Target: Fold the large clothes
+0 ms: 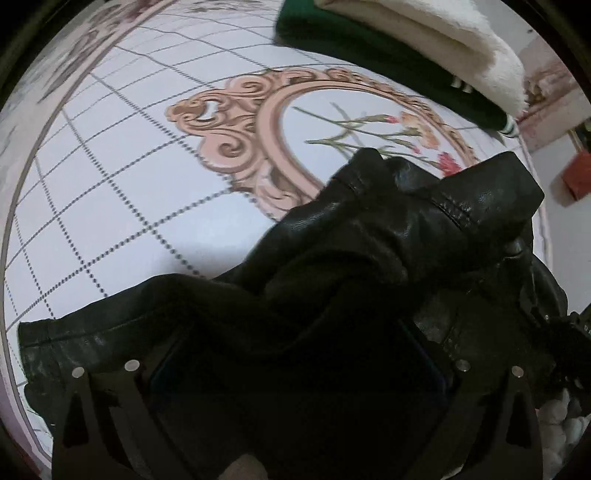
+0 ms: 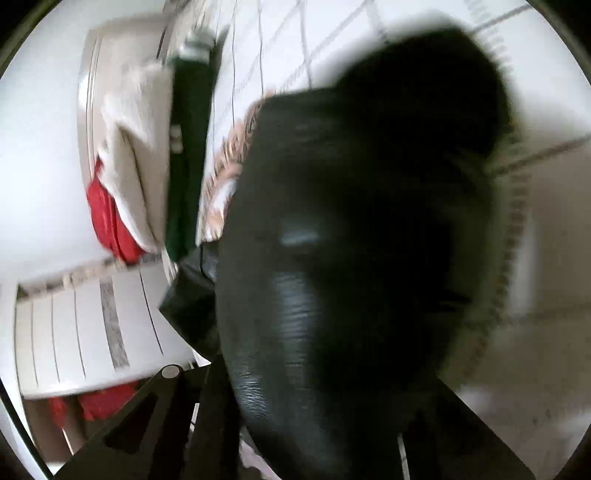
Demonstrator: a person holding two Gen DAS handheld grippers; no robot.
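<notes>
A black leather jacket (image 1: 369, 240) lies crumpled on a white checked sheet (image 1: 110, 184) printed with a pink ornate frame. In the left wrist view its folds spill over my left gripper (image 1: 295, 350), whose fingers stand wide apart at the bottom edge with their tips hidden under the leather. In the blurred right wrist view the same jacket (image 2: 351, 221) fills the middle, right in front of the lens. It sits between the fingers of my right gripper (image 2: 325, 369), which looks shut on a fold of it. The pads themselves are hidden.
A folded pile sits at the far edge of the sheet: a white fleece (image 1: 424, 33) on a dark green garment (image 1: 351, 40), also seen as fleece (image 2: 136, 147), green garment (image 2: 188, 147) and something red (image 2: 107, 214). A white ribbed panel (image 2: 92, 332) stands at left.
</notes>
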